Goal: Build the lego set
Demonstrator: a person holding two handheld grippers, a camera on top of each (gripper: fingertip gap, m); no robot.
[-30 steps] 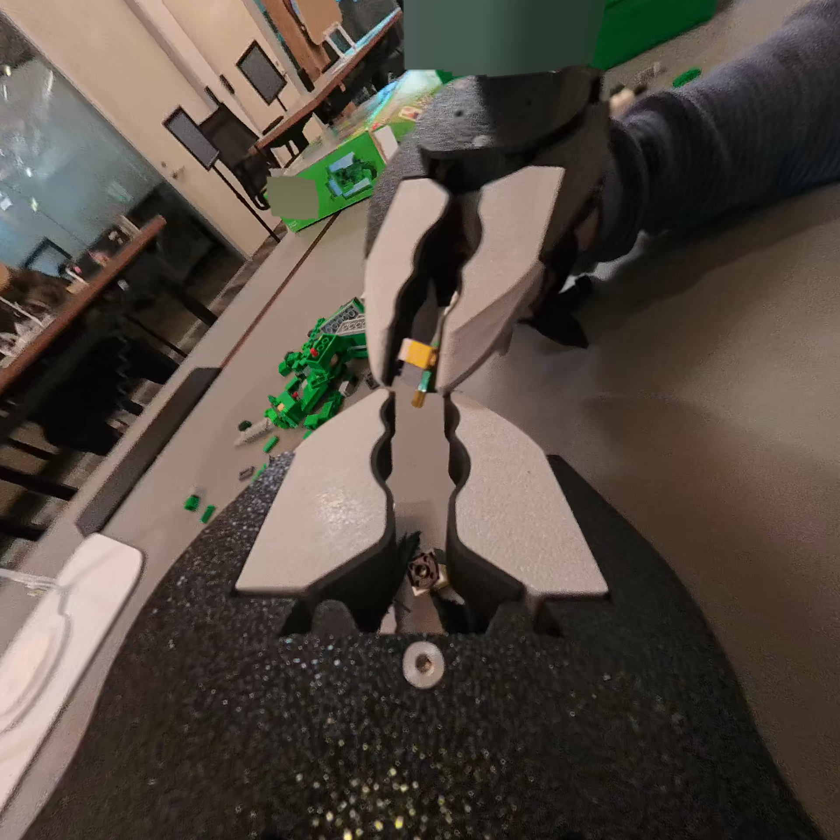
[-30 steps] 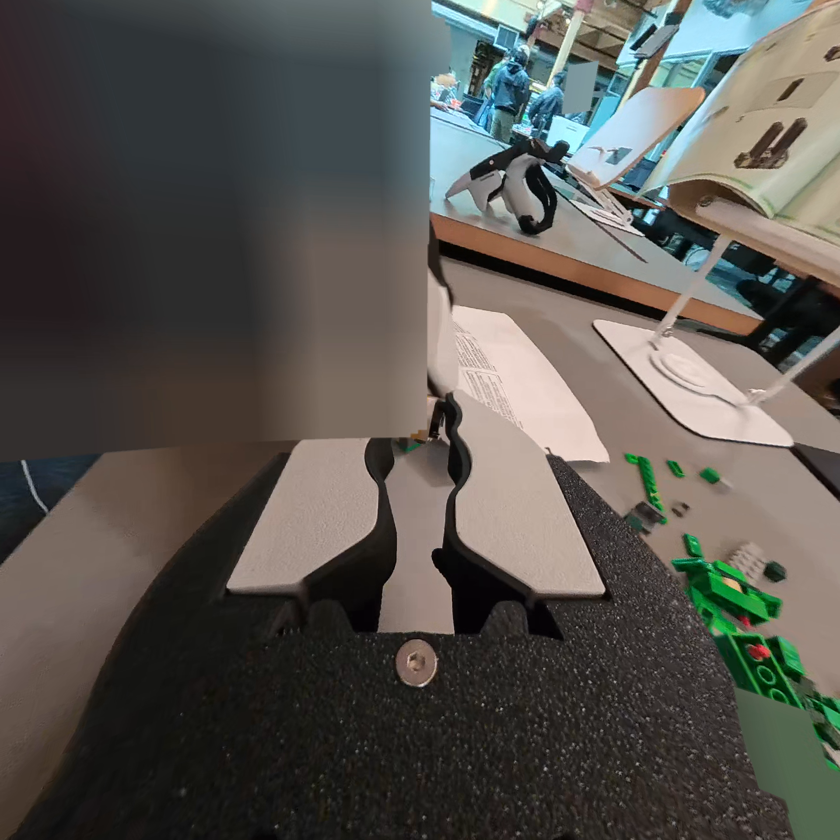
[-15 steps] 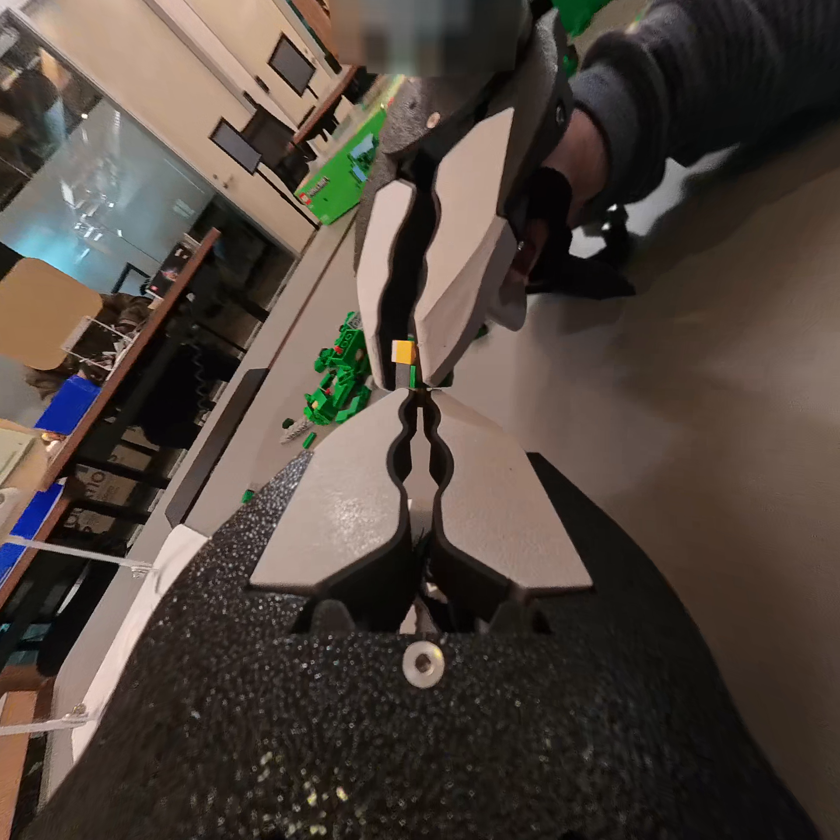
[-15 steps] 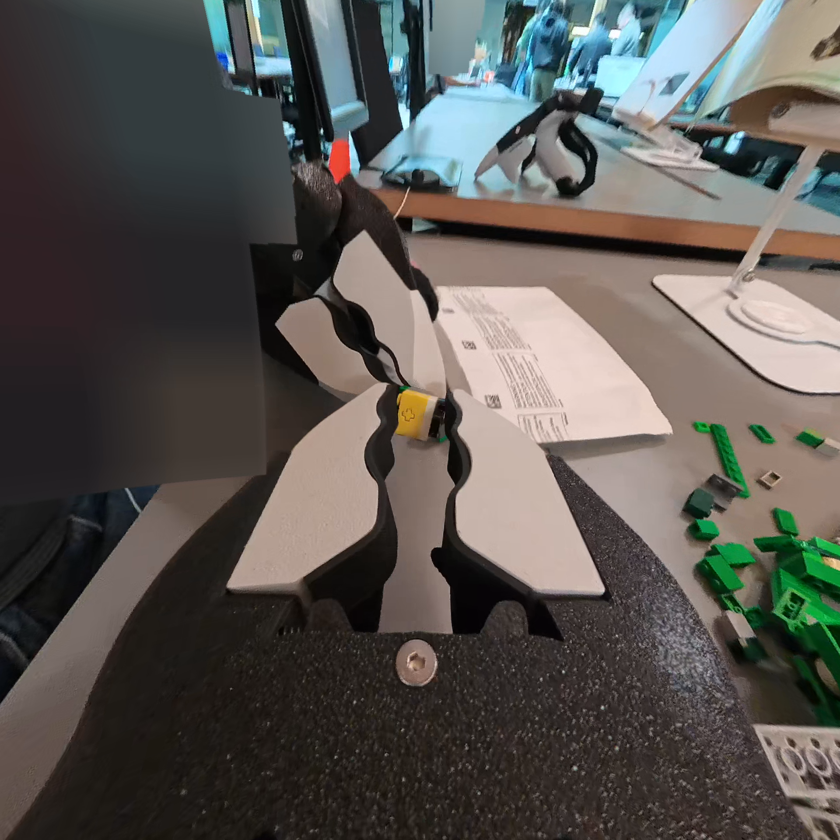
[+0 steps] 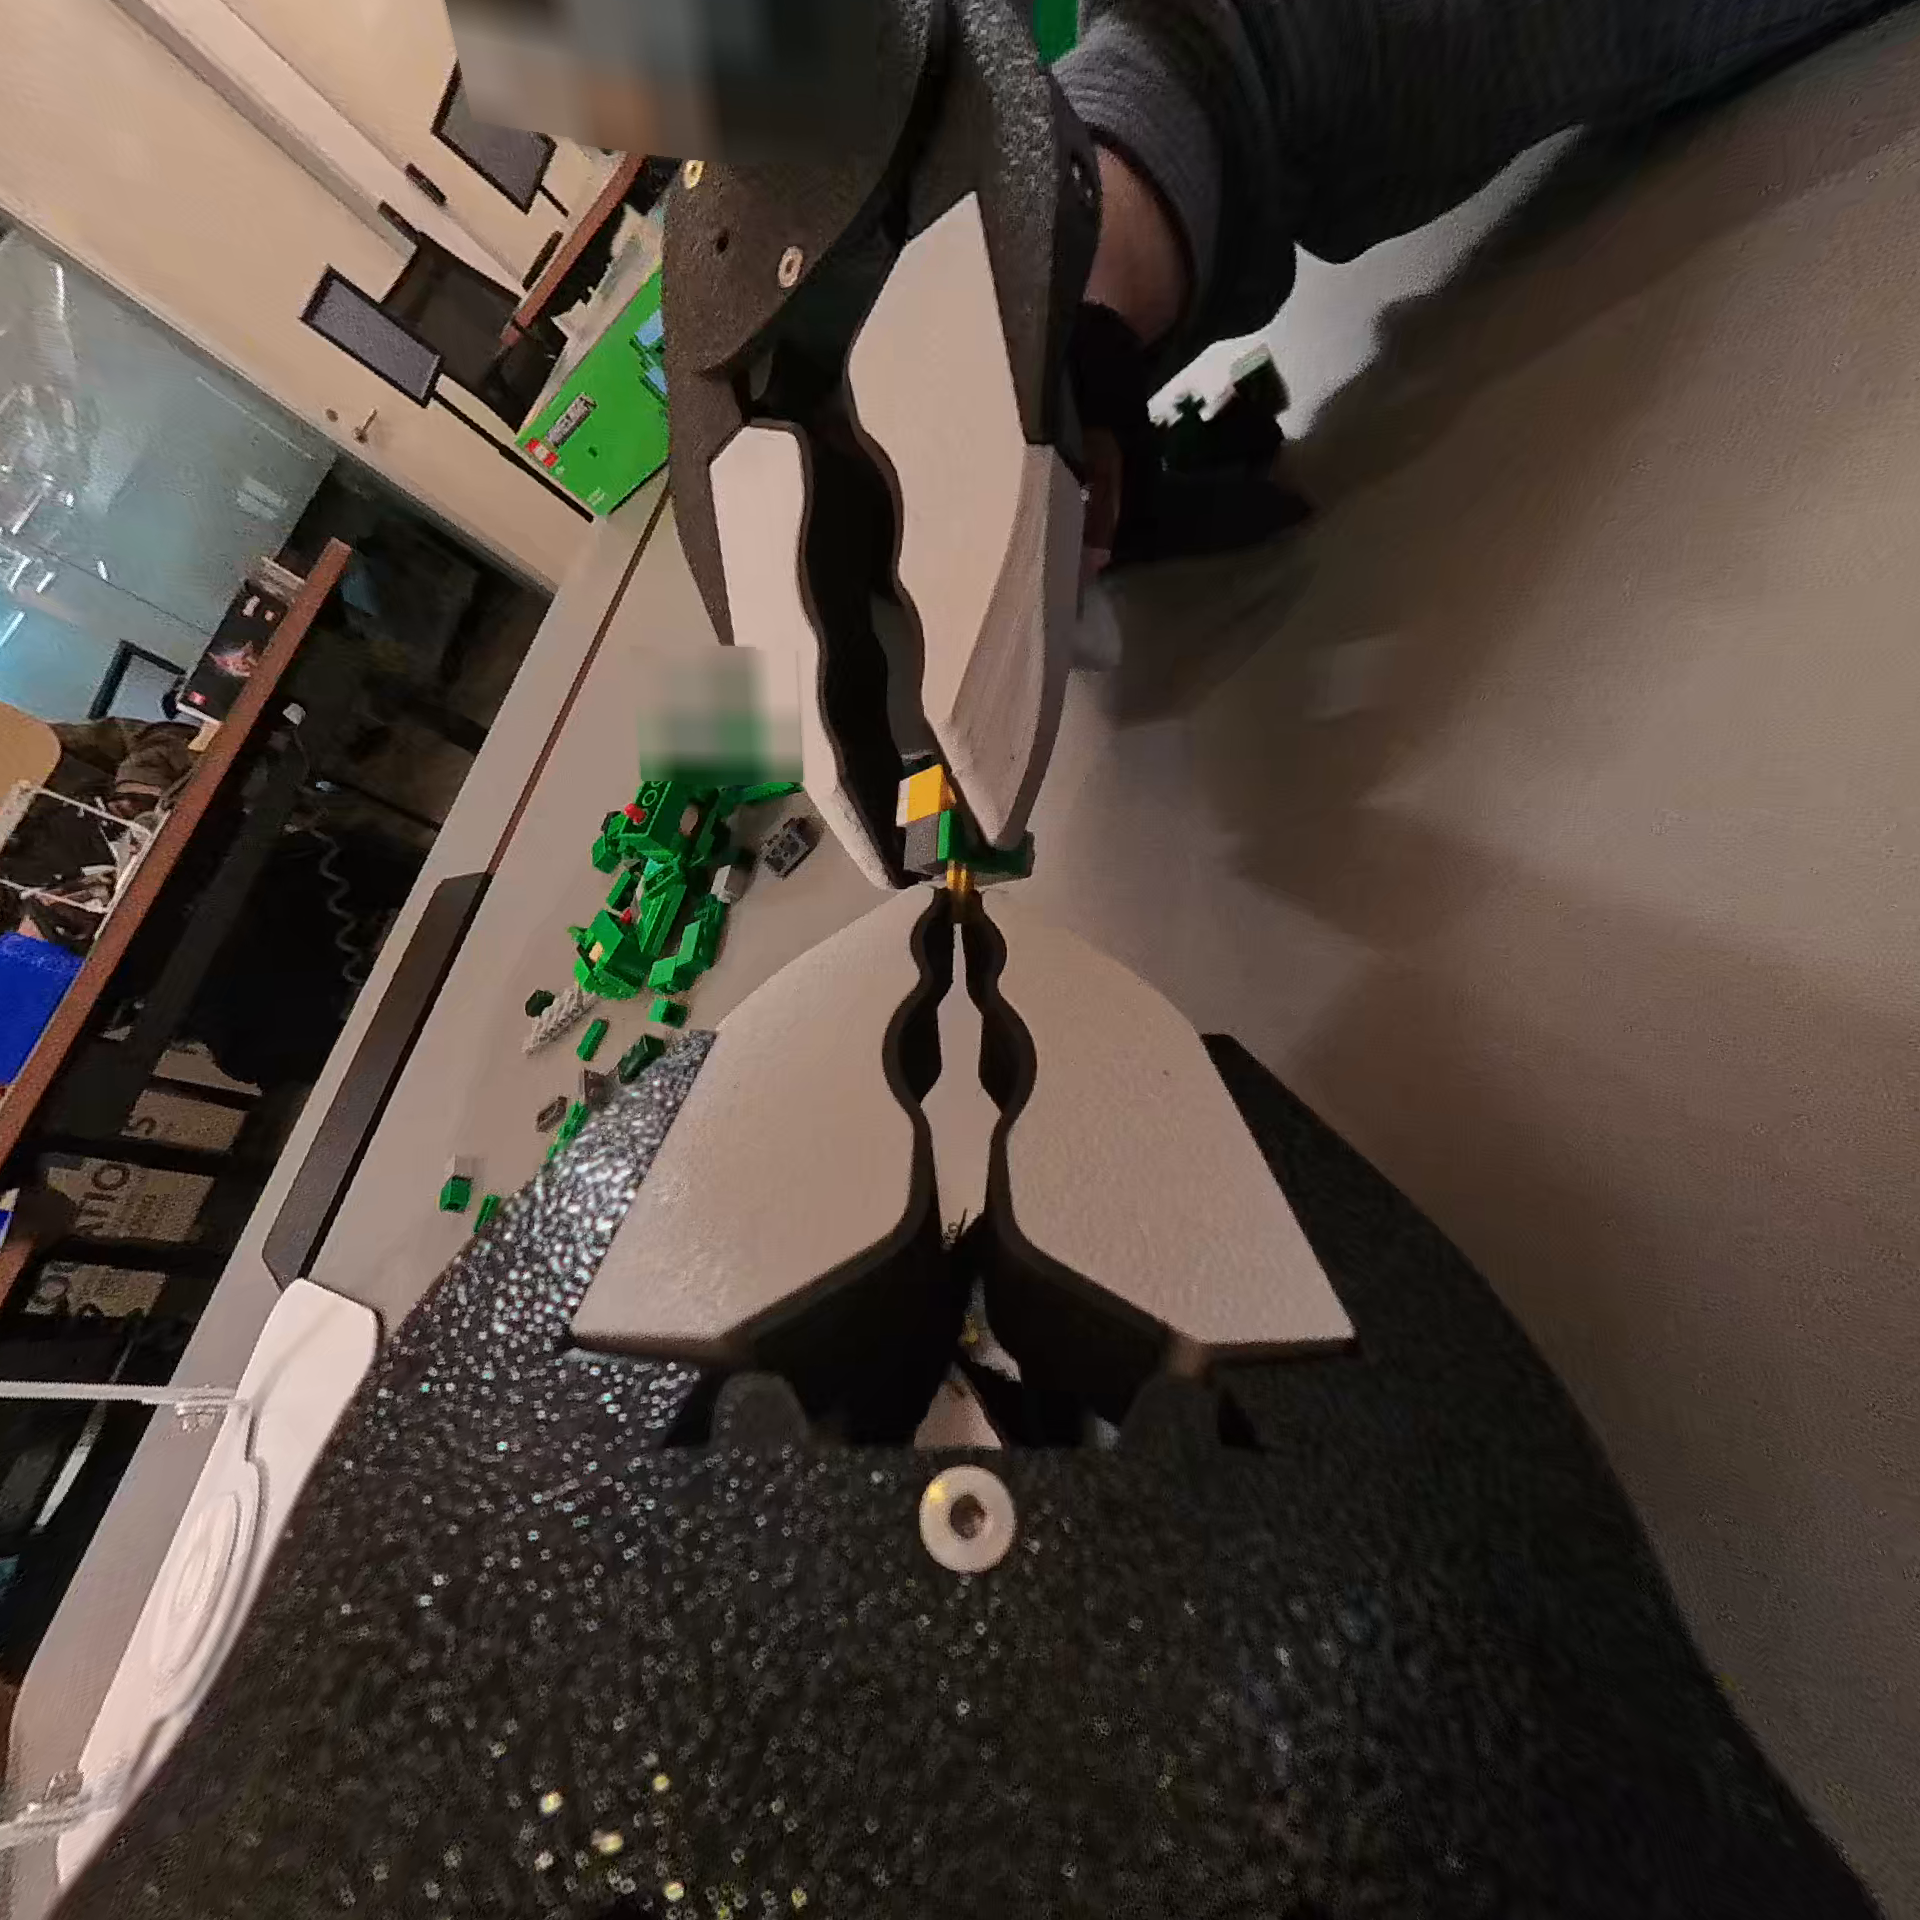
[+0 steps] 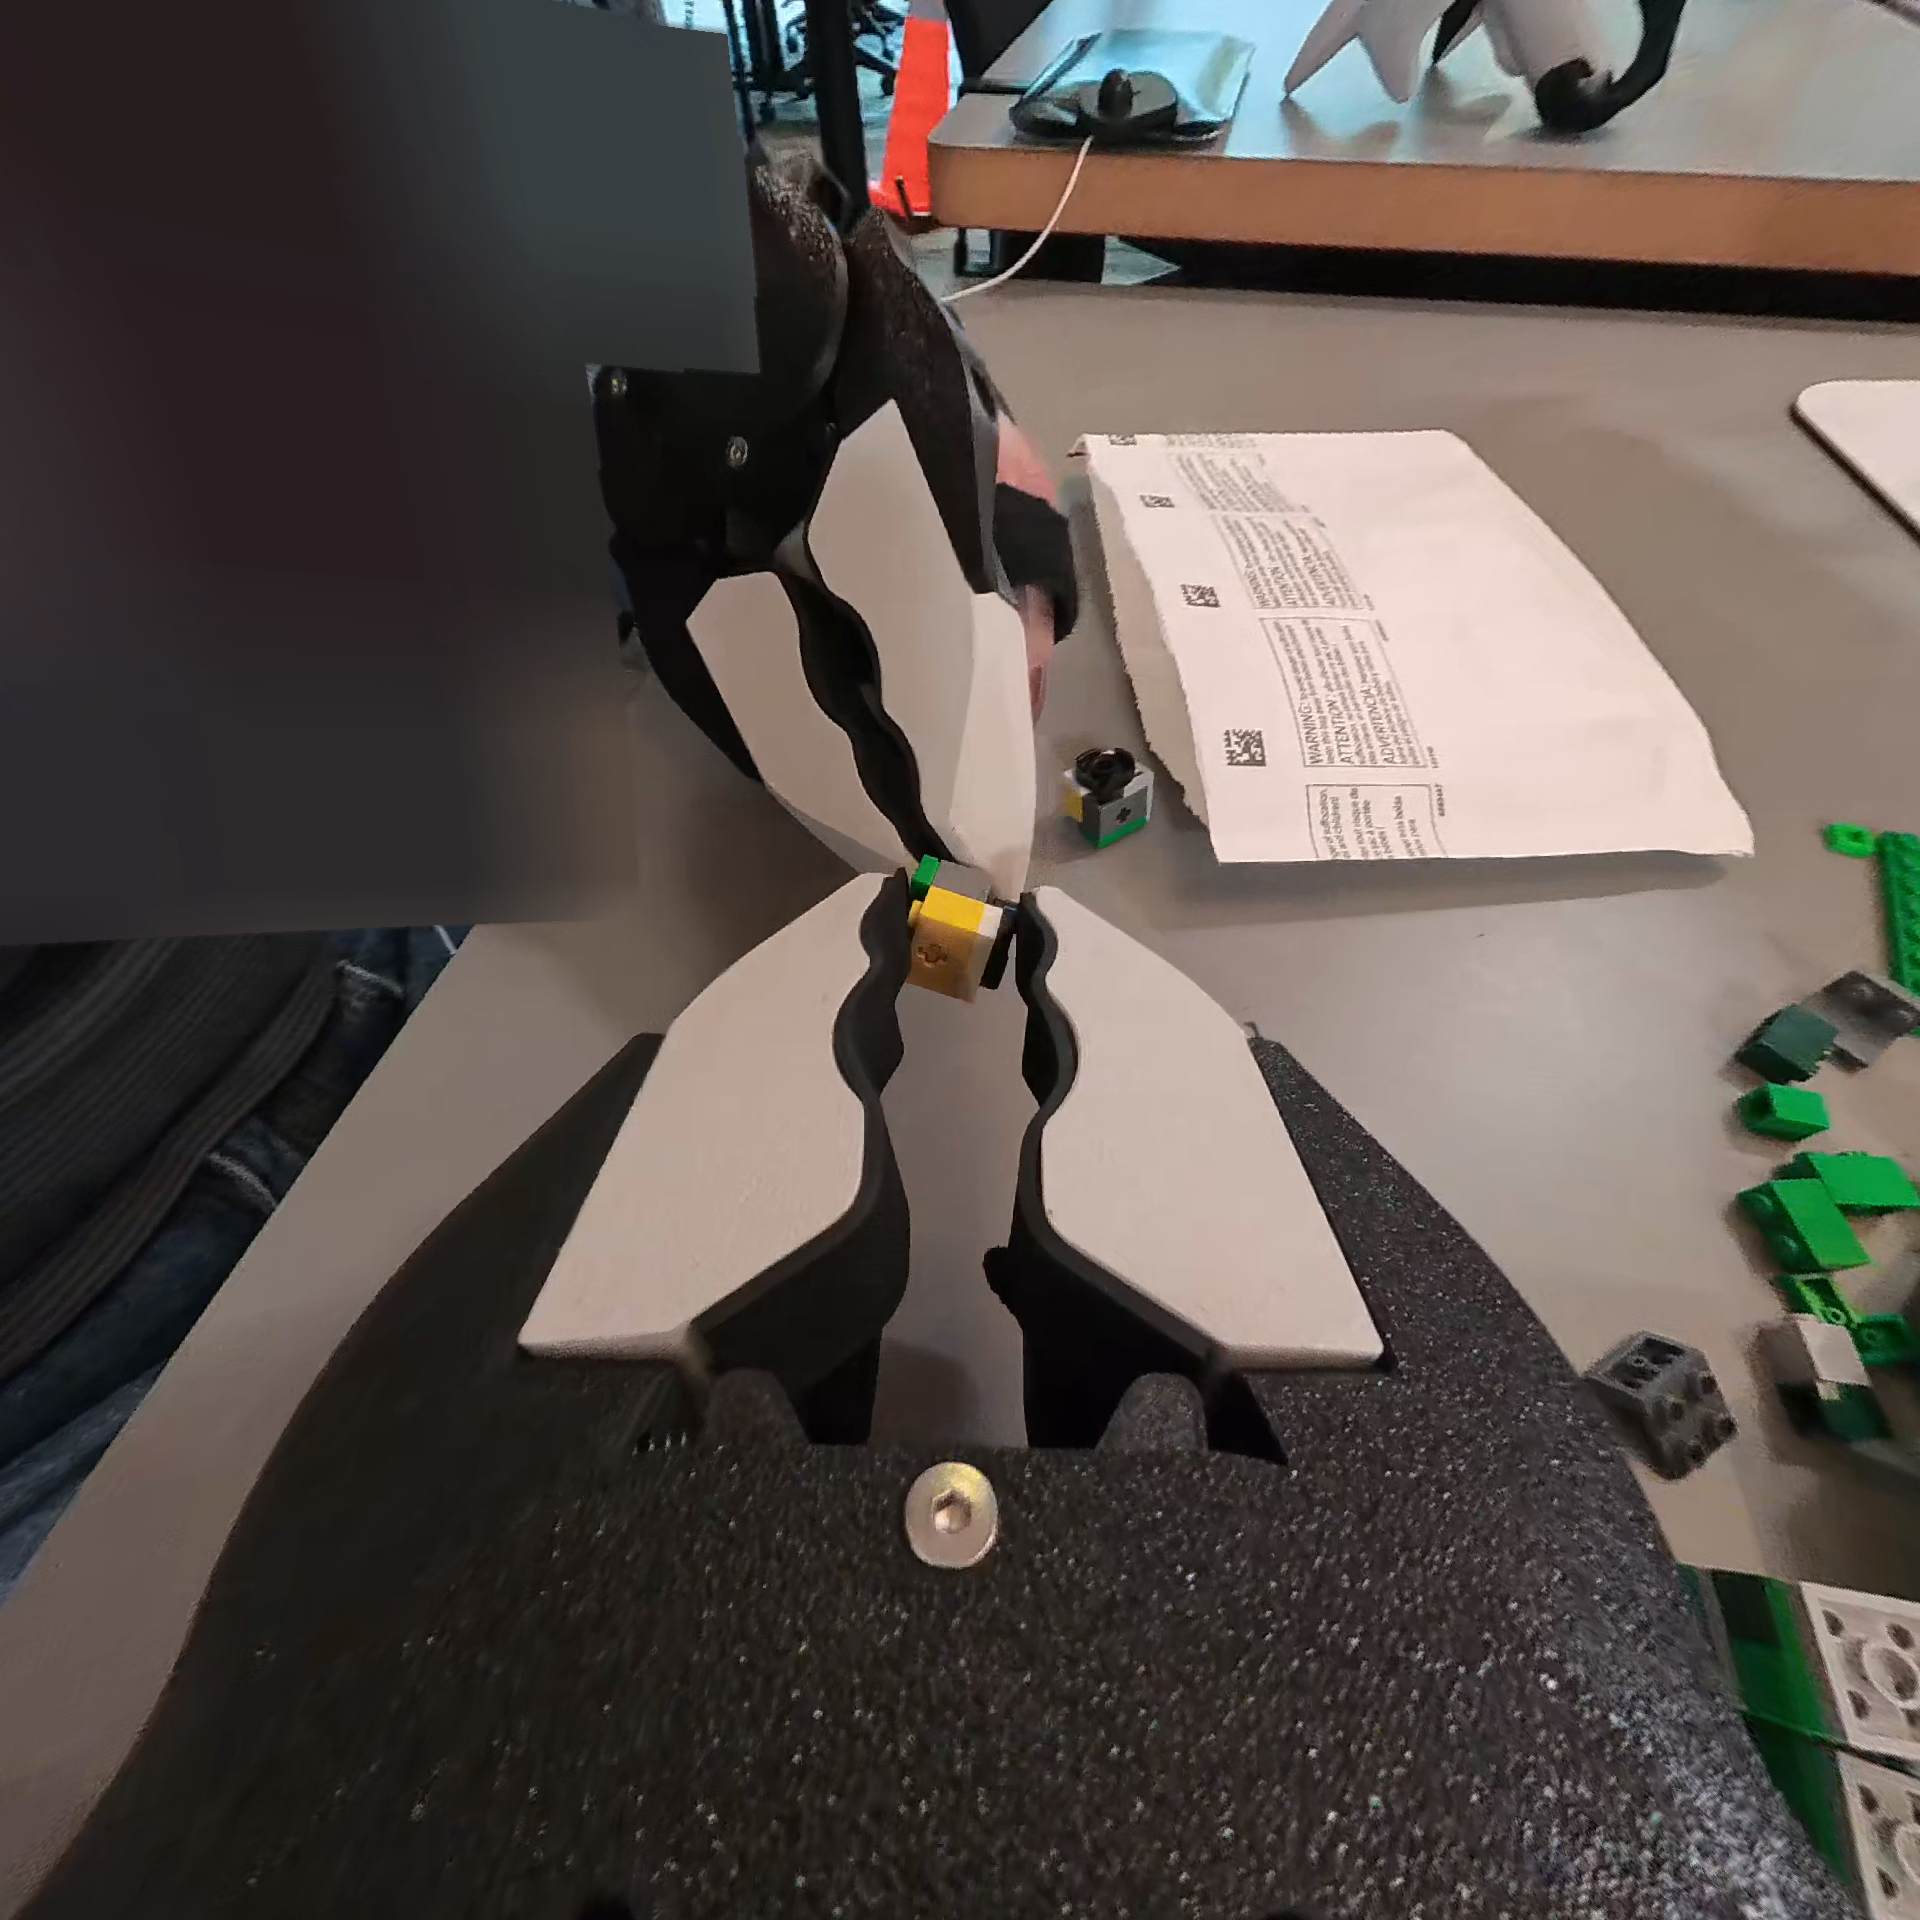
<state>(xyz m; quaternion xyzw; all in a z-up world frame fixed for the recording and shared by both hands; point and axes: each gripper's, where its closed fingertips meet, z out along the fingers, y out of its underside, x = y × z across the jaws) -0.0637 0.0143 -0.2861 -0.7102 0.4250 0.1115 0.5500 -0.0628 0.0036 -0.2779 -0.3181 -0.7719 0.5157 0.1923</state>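
Observation:
A small yellow, grey and white lego assembly (image 6: 943,940) is held above the grey table. My right gripper (image 6: 951,914) is shut on it at its fingertips. In the left wrist view this gripper (image 5: 945,857) comes down from above with the assembly (image 5: 925,805) in its tips. A thin green and gold bar (image 5: 961,881) sticks out of the assembly. My left gripper (image 5: 954,920) is shut on the end of that bar. In the right wrist view the left gripper (image 6: 971,857) meets mine tip to tip.
A second small yellow, grey and black assembly (image 6: 1110,795) stands on the table beside a printed paper sheet (image 6: 1403,644). Loose green bricks (image 6: 1808,1205) and a grey brick (image 6: 1662,1403) lie at the right. A green brick pile (image 5: 644,904) and white stand base (image 5: 208,1538) lie left.
My left gripper has gone from open to shut on the bar under the assembly. Both grippers have come tip to tip, and the right gripper has tilted more upright.

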